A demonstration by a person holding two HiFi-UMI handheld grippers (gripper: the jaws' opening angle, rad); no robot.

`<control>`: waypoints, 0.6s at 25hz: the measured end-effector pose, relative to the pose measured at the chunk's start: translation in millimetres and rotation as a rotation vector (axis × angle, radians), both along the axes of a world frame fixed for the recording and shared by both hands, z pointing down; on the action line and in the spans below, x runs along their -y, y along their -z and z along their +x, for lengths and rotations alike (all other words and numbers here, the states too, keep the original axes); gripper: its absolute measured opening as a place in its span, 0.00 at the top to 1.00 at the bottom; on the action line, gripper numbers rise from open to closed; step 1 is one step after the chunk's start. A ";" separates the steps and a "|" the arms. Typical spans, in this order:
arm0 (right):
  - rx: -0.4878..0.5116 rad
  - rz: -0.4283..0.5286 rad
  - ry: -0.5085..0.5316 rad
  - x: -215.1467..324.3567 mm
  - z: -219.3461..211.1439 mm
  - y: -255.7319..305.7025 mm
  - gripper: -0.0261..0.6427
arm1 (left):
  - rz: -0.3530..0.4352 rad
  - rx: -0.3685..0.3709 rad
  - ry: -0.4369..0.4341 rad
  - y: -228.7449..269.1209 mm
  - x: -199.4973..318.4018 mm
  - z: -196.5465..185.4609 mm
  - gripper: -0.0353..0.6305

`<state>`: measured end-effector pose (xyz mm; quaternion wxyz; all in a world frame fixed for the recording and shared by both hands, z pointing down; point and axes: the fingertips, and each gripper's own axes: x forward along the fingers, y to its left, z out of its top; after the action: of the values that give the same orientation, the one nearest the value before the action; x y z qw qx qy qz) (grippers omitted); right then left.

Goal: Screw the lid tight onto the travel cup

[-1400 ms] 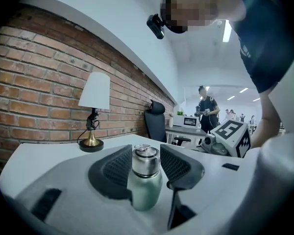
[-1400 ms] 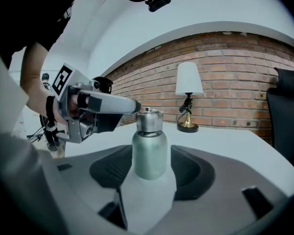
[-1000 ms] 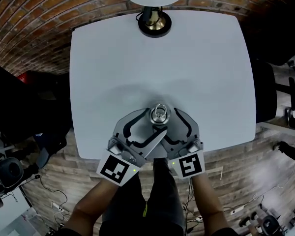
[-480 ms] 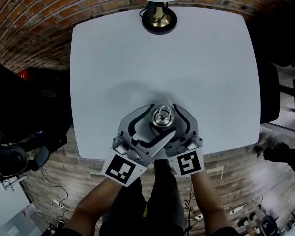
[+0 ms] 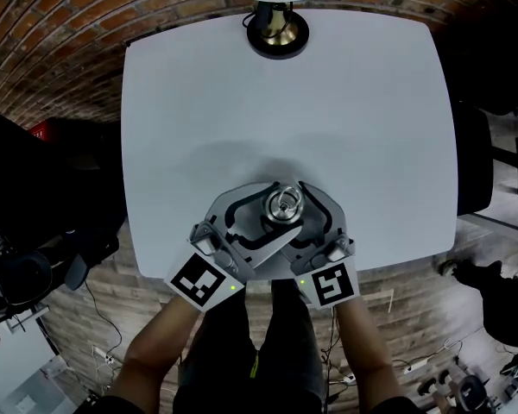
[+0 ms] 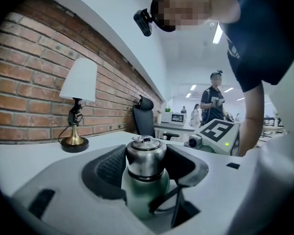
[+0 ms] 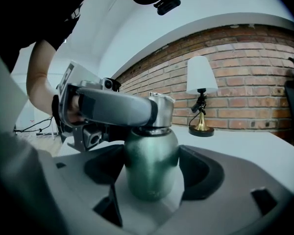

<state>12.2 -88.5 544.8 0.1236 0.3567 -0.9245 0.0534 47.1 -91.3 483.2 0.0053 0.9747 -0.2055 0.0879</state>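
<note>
Steel lid (image 5: 282, 203): seated on the neck of the travel cup, upright, with a small loop on its crown.
Green travel cup (image 7: 151, 151): stands upright on the table, near the front edge, between both sets of jaws.
Left gripper (image 6: 148, 163): its jaws have just been closing. The lid is between them, and the dark pads press on its sides.
Right gripper (image 7: 154, 170): clamped on the green body of the cup below the lid, with one pad touching each side.
Stacking: the left jaws sit higher, at lid level. The right jaws sit lower, at body level. The two grippers meet at an angle around the cup.
Marker cubes: one on the rear of each gripper, left (image 5: 198, 283) and right (image 5: 328, 285), both over the table's front edge.
White table (image 5: 285, 102): square top with rounded corners.
Lamp (image 5: 277, 26): brass base and white shade, at the far edge by the brick wall (image 5: 52, 33), well apart from the cup.
Person: both forearms reach in from the near side, one behind each gripper.
</note>
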 end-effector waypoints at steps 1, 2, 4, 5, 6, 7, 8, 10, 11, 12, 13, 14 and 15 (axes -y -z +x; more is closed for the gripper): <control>-0.002 0.004 0.009 0.0 -0.1 0.3 0.47 | -0.004 -0.004 -0.054 -0.4 -1.4 0.3 0.57; -0.003 0.010 0.019 0.1 -0.1 1.1 0.47 | -0.008 -0.006 -0.107 -0.5 -2.8 0.9 0.57; -0.003 0.013 0.043 0.0 0.2 2.5 0.47 | -0.015 -0.007 -0.210 0.7 -5.2 3.1 0.57; -0.003 0.008 0.056 -0.3 0.8 2.7 0.47 | -0.016 -0.006 -0.258 1.9 -6.1 4.7 0.57; -0.003 0.003 0.071 -0.8 1.2 3.0 0.47 | -0.014 -0.003 -0.303 2.7 -7.1 6.4 0.57; -0.002 0.000 0.089 -1.2 1.5 3.4 0.47 | -0.012 0.004 -0.345 3.0 -8.1 7.7 0.57; -0.001 -0.002 0.110 -1.8 1.5 3.6 0.47 | -0.010 0.011 -0.383 2.8 -9.2 8.7 0.56; -0.003 -0.014 0.150 -3.3 1.8 3.0 0.47 | -0.007 0.013 -0.457 2.9 -11.2 10.6 0.55; -0.003 -0.020 0.165 -3.8 1.9 2.6 0.47 | -0.011 0.006 -0.488 3.0 -11.7 11.0 0.55; 0.001 -0.025 0.175 -3.7 1.9 2.7 0.47 | -0.023 -0.004 -0.510 2.8 -11.5 10.9 0.55; 0.009 -0.026 0.179 -3.2 1.7 3.3 0.47 | -0.040 -0.014 -0.519 2.4 -10.7 10.5 0.55; 0.016 -0.028 0.179 -2.9 1.7 3.7 0.47 | -0.055 -0.022 -0.517 2.0 -9.9 10.1 0.55; 0.019 -0.031 0.177 -3.1 2.0 3.8 0.47 | -0.066 -0.028 -0.509 1.7 -9.3 9.8 0.55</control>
<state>14.2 -85.4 541.0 0.1245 0.2712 -0.9525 0.0599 56.9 -82.1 481.4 0.0176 0.9954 0.0496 0.0798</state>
